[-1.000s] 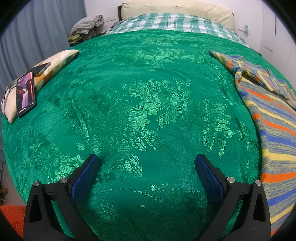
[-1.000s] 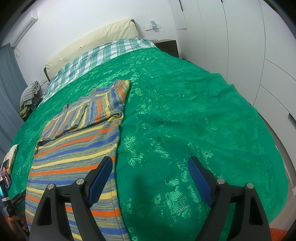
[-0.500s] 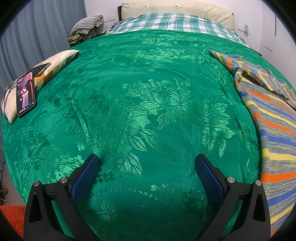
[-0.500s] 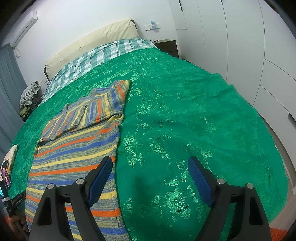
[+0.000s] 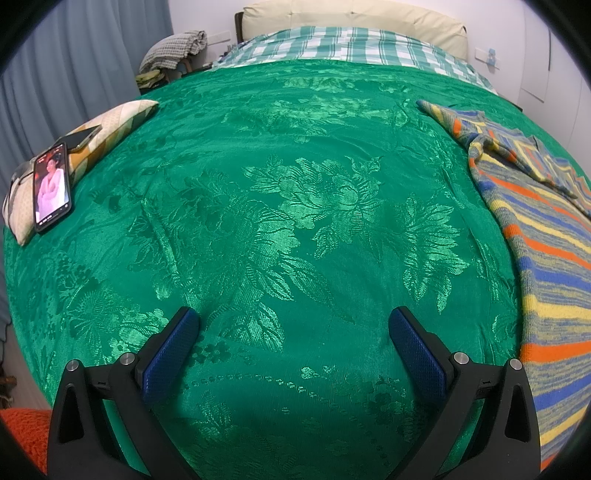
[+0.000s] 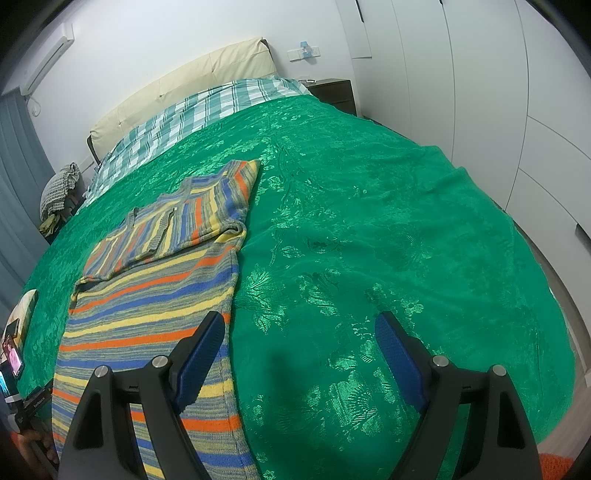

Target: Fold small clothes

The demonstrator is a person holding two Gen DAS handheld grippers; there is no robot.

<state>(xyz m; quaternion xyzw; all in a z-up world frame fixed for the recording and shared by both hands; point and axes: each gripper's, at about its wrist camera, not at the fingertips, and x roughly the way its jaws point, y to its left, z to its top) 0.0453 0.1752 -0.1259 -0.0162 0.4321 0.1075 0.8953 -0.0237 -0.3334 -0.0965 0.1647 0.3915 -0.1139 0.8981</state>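
A striped knit sweater (image 6: 155, 295) in grey, blue, yellow and orange lies flat on the green floral bedspread (image 6: 369, 229), its sleeves folded across the chest. It also shows at the right edge of the left wrist view (image 5: 546, 236). My left gripper (image 5: 293, 325) is open and empty, above bare bedspread (image 5: 288, 221) to the left of the sweater. My right gripper (image 6: 299, 328) is open and empty, its left finger over the sweater's right edge near the hem.
A phone (image 5: 51, 188) with a lit screen rests on a patterned pillow (image 5: 103, 125) at the bed's left edge. A checked sheet (image 5: 351, 44) and cream headboard (image 5: 351, 14) are at the far end. White wardrobe doors (image 6: 498, 92) stand to the right.
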